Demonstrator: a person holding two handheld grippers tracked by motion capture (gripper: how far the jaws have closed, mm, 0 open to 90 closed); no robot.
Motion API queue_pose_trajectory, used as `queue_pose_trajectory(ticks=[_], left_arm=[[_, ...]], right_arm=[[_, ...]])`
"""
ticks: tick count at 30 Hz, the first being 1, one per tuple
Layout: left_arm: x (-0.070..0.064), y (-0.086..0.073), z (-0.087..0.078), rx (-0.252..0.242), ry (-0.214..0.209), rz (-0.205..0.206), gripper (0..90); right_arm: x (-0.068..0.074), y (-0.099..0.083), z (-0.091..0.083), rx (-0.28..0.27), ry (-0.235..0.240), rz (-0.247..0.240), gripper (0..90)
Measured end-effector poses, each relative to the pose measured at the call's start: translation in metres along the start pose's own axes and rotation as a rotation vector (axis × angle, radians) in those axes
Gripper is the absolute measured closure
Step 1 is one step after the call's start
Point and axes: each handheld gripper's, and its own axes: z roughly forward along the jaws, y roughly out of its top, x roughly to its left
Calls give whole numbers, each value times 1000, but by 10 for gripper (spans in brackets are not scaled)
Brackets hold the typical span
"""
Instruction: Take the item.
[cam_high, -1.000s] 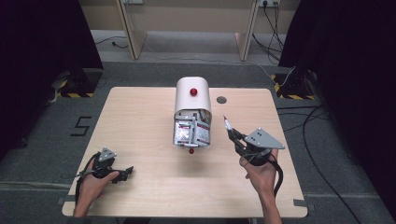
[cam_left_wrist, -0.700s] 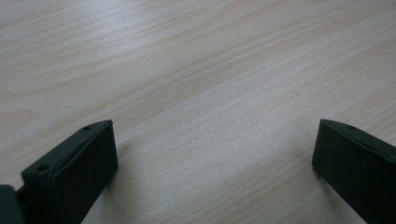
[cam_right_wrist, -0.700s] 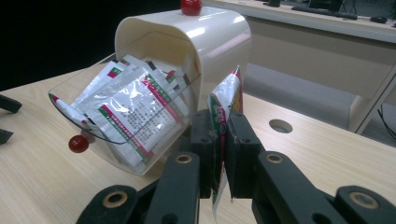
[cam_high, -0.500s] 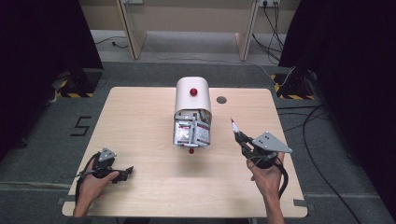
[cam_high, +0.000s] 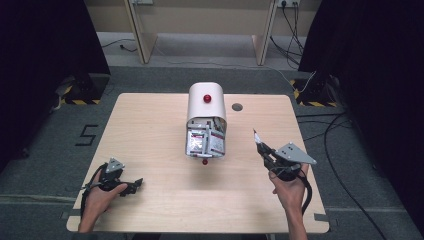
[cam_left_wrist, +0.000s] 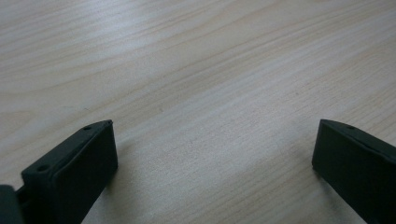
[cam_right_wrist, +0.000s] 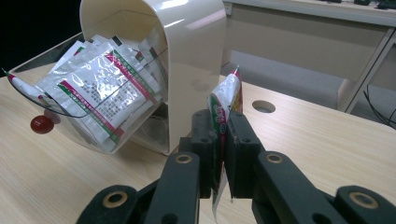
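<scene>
Right gripper (cam_right_wrist: 223, 154) clamped on sachet (cam_right_wrist: 225, 105).

Right gripper (cam_right_wrist: 223, 154) has its black jaws clamped on a thin red-and-green printed sachet (cam_right_wrist: 226, 105), held edge-on and upright. Just behind it to the left sits the cream dome-shaped dispenser (cam_right_wrist: 196, 42), clear tray (cam_right_wrist: 100, 135) stuffed with similar packets (cam_right_wrist: 100, 88).

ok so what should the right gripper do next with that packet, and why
Probably carry the packet to bare table and set it down: the right gripper is shut on it, already clear of the dispenser, while the left gripper rests open and idle.
</scene>
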Motion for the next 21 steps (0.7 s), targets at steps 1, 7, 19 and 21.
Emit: queue_pose_trajectory(ticks=[1, 7, 19, 21], left_arm=[[0, 0, 0, 0, 0, 0, 0], [0, 0, 0, 0, 0, 0, 0], [0, 0, 0, 0, 0, 0, 0], [0, 0, 0, 0, 0, 0, 0]], right_arm=[[-1, -1, 0, 1, -1, -1, 836], [-3, -4, 1, 8, -9, 2, 836], [-14, -14, 1, 28, -33, 30, 836], [-16, -16, 2, 33, -37, 35, 836]])
